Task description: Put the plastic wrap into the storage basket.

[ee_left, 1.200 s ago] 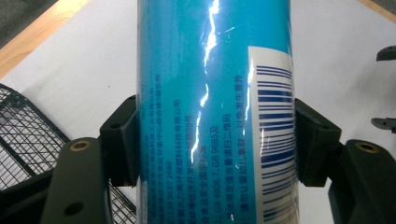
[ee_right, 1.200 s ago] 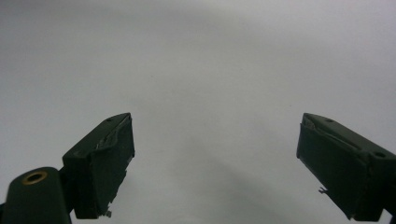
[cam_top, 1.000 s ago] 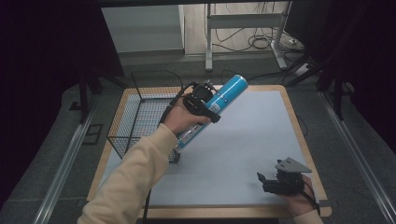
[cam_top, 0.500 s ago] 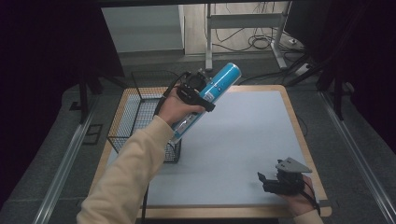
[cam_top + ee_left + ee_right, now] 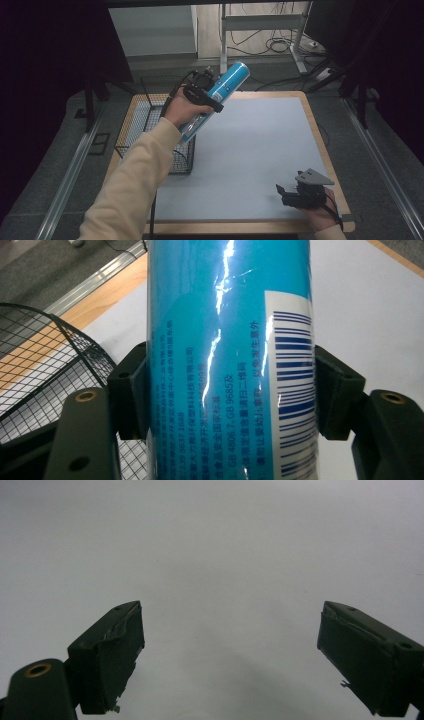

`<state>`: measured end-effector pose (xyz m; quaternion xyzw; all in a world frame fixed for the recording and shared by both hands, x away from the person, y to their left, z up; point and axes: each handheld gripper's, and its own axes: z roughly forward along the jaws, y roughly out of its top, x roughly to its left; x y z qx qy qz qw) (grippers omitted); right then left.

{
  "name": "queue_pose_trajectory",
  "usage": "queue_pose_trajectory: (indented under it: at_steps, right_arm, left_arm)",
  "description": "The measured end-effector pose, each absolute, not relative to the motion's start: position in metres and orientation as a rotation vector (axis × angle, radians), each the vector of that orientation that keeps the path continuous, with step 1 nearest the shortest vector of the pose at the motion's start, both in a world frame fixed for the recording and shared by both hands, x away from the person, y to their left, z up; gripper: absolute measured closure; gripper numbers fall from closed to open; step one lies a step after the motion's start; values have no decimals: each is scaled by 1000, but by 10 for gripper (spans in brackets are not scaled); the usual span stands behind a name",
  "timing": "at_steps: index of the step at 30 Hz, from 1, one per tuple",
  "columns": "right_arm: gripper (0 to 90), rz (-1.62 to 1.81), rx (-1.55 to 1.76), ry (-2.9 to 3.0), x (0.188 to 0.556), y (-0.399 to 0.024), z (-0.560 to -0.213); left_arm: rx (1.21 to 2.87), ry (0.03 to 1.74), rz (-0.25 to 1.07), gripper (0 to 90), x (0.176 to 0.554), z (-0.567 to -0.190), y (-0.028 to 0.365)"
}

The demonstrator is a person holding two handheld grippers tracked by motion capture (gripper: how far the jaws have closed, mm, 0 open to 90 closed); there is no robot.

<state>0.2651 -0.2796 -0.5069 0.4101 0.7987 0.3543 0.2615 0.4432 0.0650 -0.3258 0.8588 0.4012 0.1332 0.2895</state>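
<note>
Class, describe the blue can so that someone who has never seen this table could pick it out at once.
Start at the black wire basket on the table's left edge. Just above its inner side, the left gripper grips a tall, glossy blue cylindrical can, tilted in the air. It is the scene's one bright blue thing, with a white barcode panel on its side.

Place: a lab or recording workspace, not a home.
Desk: wooden-edged desk [image 5: 327, 150] covered by a plain pale grey mat [image 5: 260, 155].
Floor: grey carpet [image 5: 380, 165] crossed by metal rails [image 5: 70, 175].
Background: loose black cables [image 5: 272, 45] and a grey metal frame stand [image 5: 260, 10].
Surround: dark curtains [image 5: 45, 75] on both sides.
</note>
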Motion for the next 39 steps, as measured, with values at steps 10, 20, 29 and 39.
queue_pose_trajectory:
  at_steps: [10,20,29,39]
  right_arm:
    - [117,954,1112,2161,265,-280,-507]
    - [118,953,1114,2157,266,-280,-507]
    - [119,946,1112,2162,266,-280,-508]
    - [120,946,1116,2152,266,-280,-508]
  left_arm:
    - [2284,1096,357,315,454,-324,75]
    - [2280,1141,402,315,465,-329,92]
    - [2275,1195,409,316,469,-340,110]
    - [2282,1261,409,316,471,-357,132]
